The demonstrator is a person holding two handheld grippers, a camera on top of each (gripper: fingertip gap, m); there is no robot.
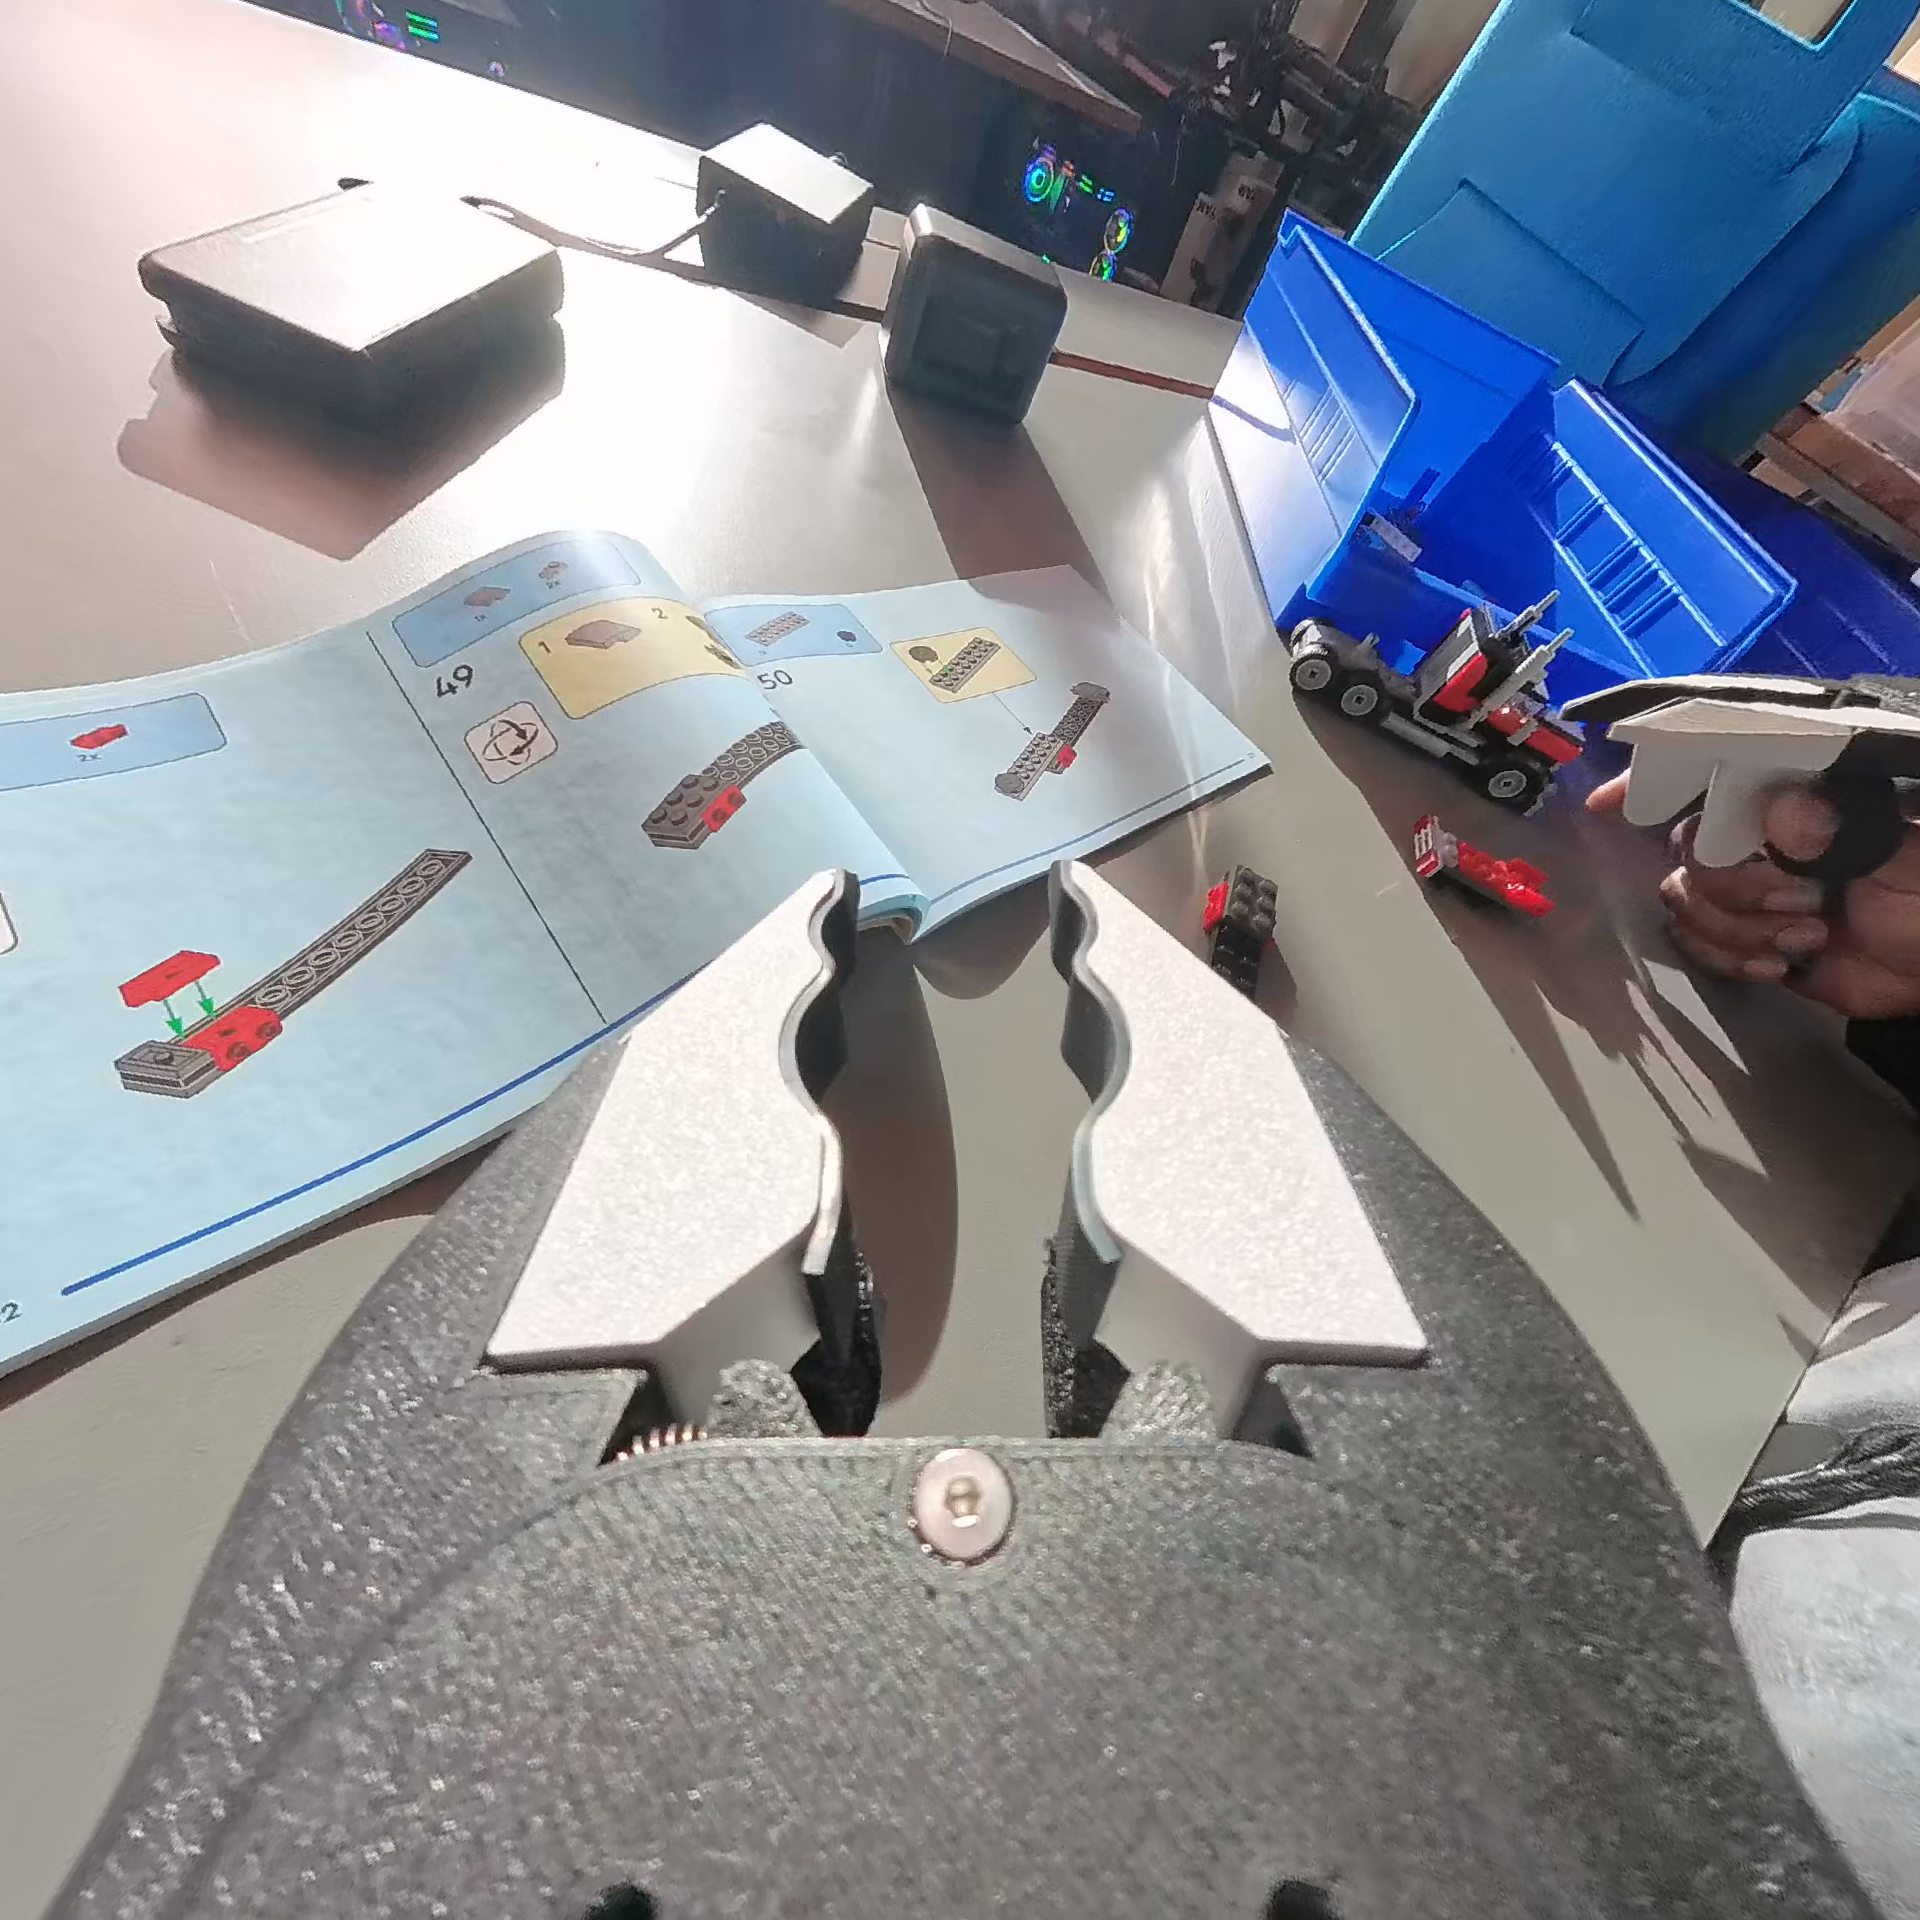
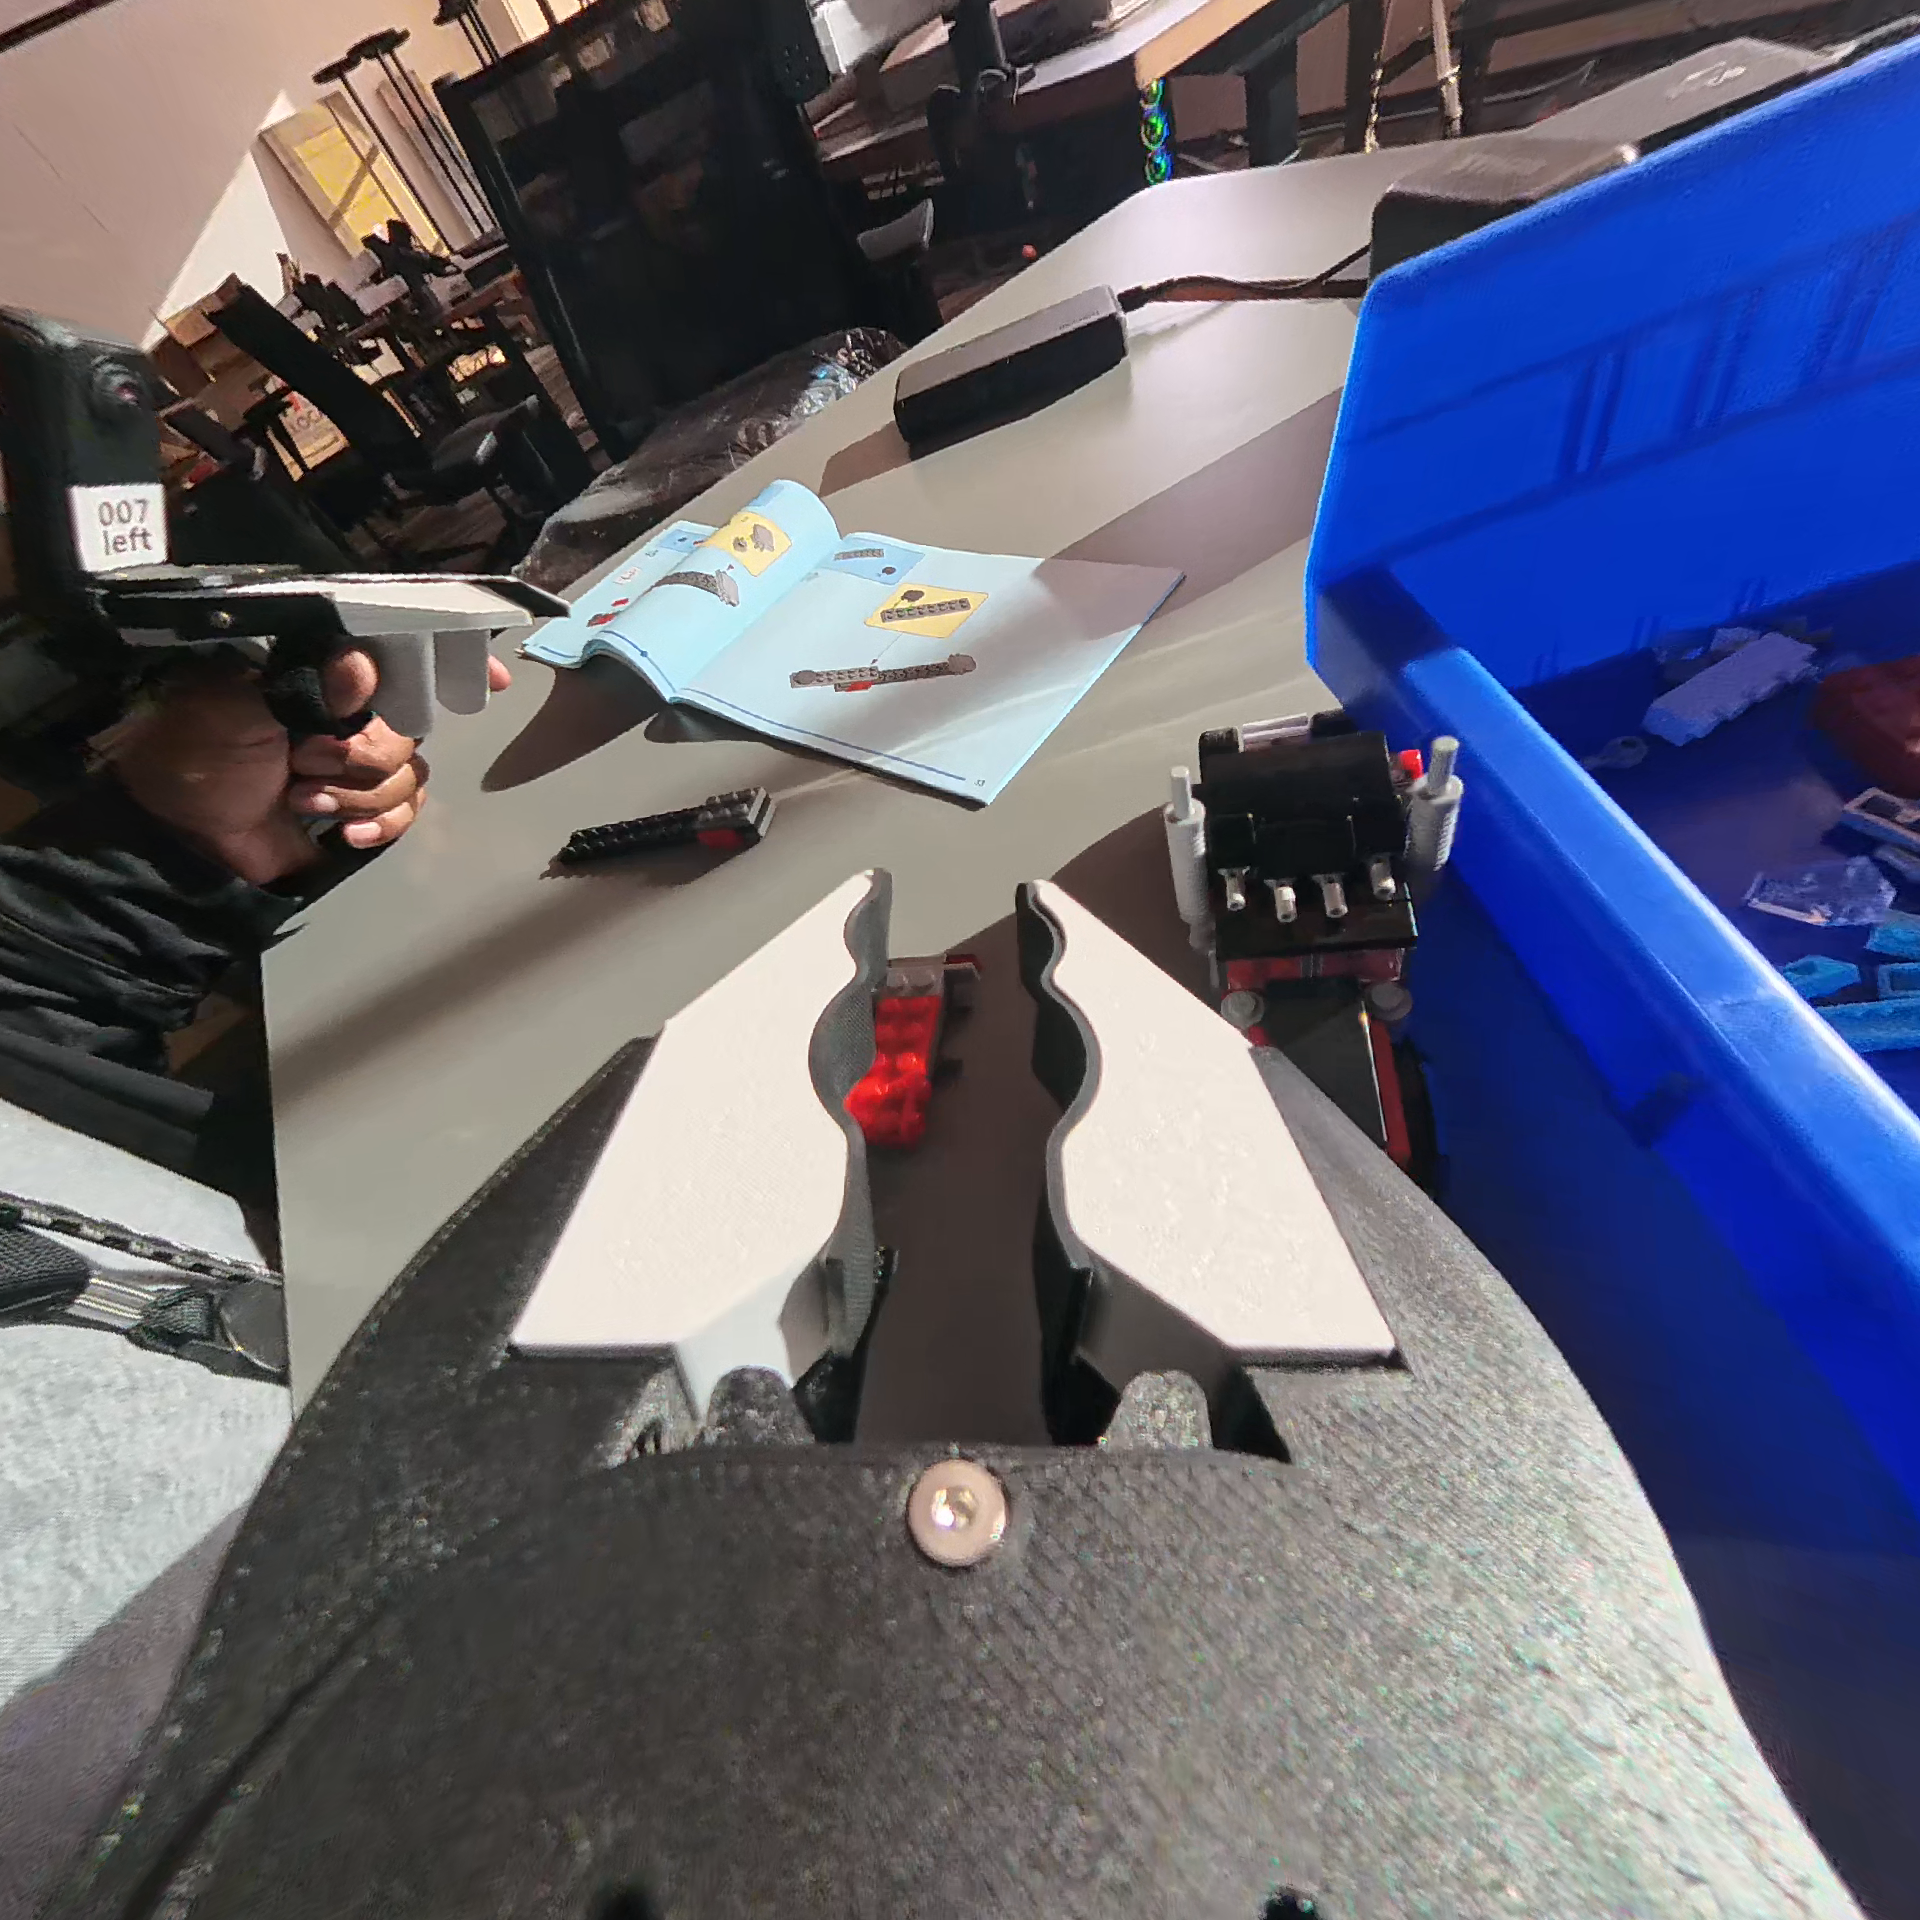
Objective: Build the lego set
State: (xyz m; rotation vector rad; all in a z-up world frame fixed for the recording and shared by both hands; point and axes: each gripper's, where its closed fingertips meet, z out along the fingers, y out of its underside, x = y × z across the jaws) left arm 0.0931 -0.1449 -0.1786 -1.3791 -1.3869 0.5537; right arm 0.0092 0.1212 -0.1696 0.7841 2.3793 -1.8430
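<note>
My left gripper [image 1: 951, 894] is open and empty above the grey table, its tips at the near edge of the open blue instruction booklet [image 1: 520, 831]. A black plate piece with a red brick [image 1: 1242, 920] lies just right of it; it also shows in the right wrist view [image 2: 670, 826]. My right gripper [image 2: 951, 904] is open, with a small red and grey brick assembly [image 2: 904, 1049] on the table between its fingers, untouched. A red and black truck model [image 1: 1444, 696] stands by the blue bin; in the right wrist view [image 2: 1304, 883] it is just right of my right gripper.
A blue bin [image 2: 1621, 727] with several loose bricks stands at the right. Another blue bin [image 1: 1371, 436] sits behind the truck. Black boxes [image 1: 353, 286] and cables lie at the far side of the table [image 1: 727, 457]. The right gripper [image 1: 1756, 769] shows in a hand. My hands' fingertips stand some 30 cm from each other.
</note>
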